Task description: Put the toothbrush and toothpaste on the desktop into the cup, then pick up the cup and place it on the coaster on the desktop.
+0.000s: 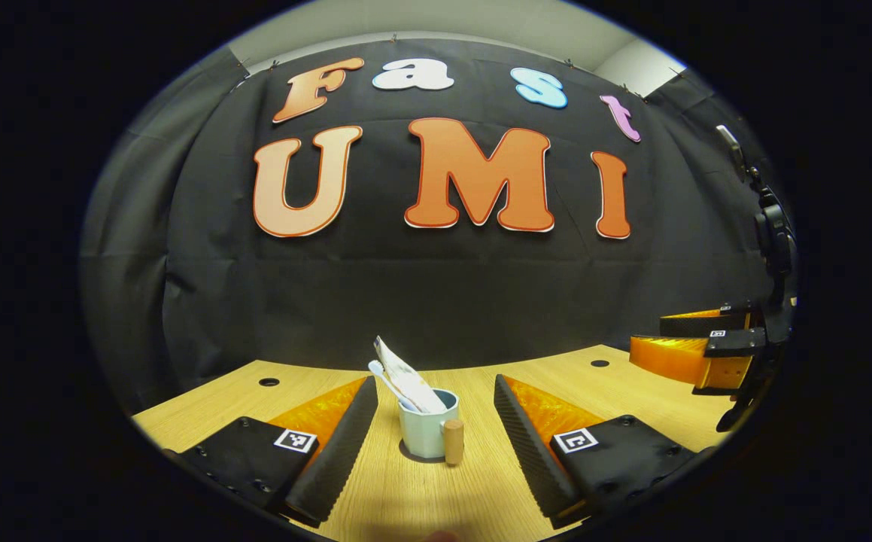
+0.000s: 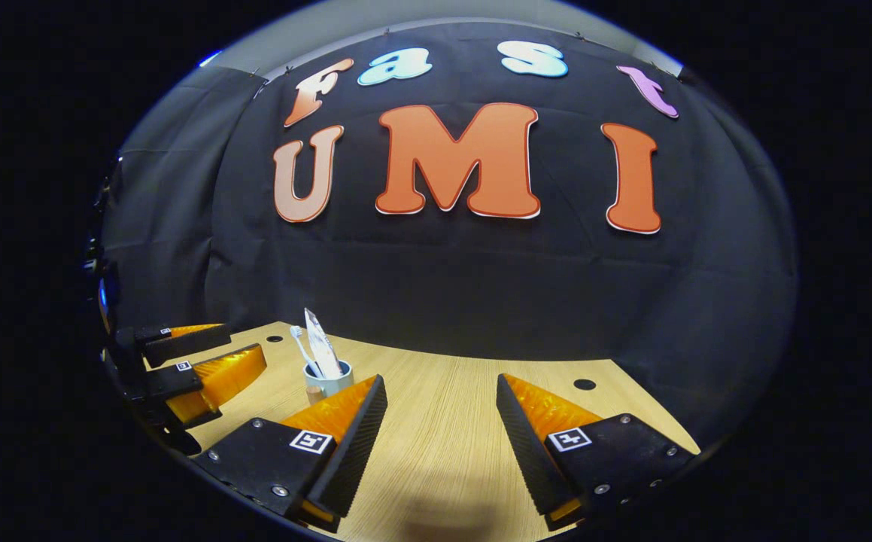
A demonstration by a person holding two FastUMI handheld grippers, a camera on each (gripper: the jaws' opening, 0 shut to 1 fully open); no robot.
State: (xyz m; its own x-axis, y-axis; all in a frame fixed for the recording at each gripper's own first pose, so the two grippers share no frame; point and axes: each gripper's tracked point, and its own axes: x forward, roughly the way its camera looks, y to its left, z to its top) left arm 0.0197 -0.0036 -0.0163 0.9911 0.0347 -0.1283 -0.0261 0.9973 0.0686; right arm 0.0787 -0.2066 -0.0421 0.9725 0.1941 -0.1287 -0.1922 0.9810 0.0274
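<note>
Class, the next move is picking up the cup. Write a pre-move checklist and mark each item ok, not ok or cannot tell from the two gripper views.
1. Toothbrush in the cup: ok, its head sticks out over the rim.
2. Toothpaste in the cup: ok, it leans out to the left.
3. Cup upright on the desktop: ok, handle facing the left gripper view's camera.
4. Left tool open and lined up: ok, the cup sits between its fingers, untouched.
5. Right tool out of the way: ok, open over bare desktop, off to the side.
6. Coaster located: cannot tell.
</note>
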